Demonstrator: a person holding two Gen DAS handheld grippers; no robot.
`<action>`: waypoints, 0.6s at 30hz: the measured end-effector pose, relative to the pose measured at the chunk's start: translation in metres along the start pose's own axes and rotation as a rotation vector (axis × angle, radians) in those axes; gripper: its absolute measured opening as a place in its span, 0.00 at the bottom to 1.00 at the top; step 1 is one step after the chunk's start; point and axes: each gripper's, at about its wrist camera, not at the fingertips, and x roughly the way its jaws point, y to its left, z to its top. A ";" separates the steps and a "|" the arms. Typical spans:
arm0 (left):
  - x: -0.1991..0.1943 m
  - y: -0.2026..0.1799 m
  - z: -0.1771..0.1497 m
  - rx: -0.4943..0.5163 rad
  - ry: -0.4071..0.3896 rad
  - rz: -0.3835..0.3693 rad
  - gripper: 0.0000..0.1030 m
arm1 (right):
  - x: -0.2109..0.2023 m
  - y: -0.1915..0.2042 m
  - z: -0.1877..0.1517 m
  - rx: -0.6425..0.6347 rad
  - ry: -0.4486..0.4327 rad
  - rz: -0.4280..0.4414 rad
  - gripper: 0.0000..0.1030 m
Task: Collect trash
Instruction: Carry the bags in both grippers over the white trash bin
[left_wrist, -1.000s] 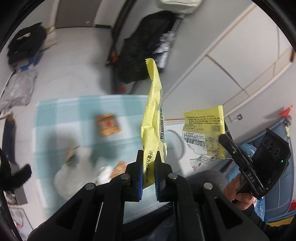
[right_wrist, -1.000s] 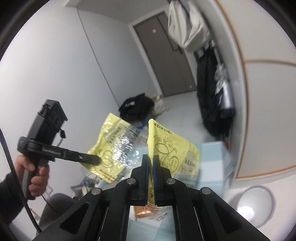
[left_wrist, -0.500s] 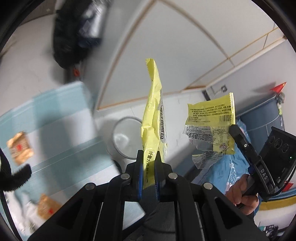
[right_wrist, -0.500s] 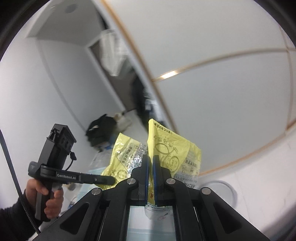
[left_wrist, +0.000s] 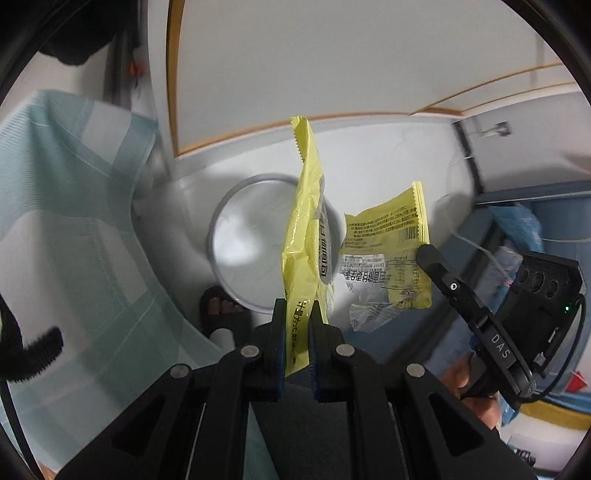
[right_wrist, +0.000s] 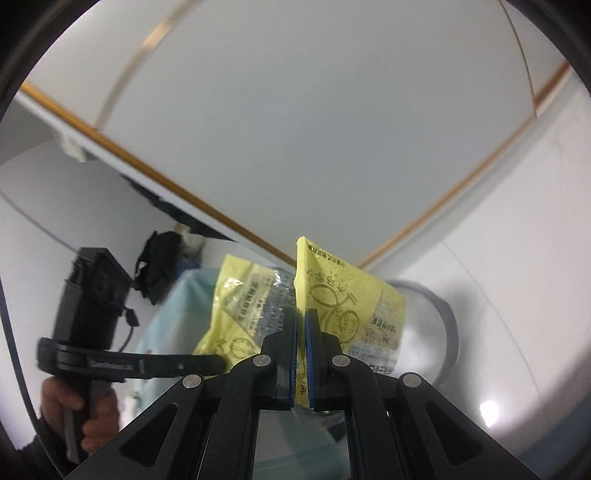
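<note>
My left gripper (left_wrist: 297, 314) is shut on a yellow snack wrapper (left_wrist: 304, 236) and holds it edge-on above a round grey trash bin (left_wrist: 255, 240) on the floor. My right gripper (right_wrist: 300, 321) is shut on a second yellow wrapper (right_wrist: 343, 302). In the left wrist view that second wrapper (left_wrist: 391, 254) hangs just right of the bin, pinched by the right gripper's fingers (left_wrist: 436, 262). In the right wrist view the left gripper's wrapper (right_wrist: 240, 306) sits to the left and the bin (right_wrist: 439, 332) lies behind, to the right.
A light blue checked mat (left_wrist: 66, 229) covers the floor left of the bin. A sandalled foot (left_wrist: 221, 314) stands at the bin's near edge. White cabinet doors with wood trim (left_wrist: 332, 66) rise behind. Blue bedding (left_wrist: 524, 229) lies at the right.
Both grippers have swung right with their wrappers, away from the mat and its litter. The bin has come from the right edge to directly under the left wrapper.
</note>
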 end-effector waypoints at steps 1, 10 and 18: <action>0.004 -0.001 -0.001 -0.007 0.014 -0.002 0.06 | 0.007 -0.006 0.000 0.012 0.007 -0.003 0.03; 0.046 -0.010 0.013 -0.028 0.100 0.026 0.06 | 0.057 -0.077 -0.016 0.211 0.096 -0.005 0.08; 0.045 -0.026 0.013 -0.033 0.121 0.054 0.06 | 0.047 -0.099 -0.025 0.262 0.084 0.014 0.42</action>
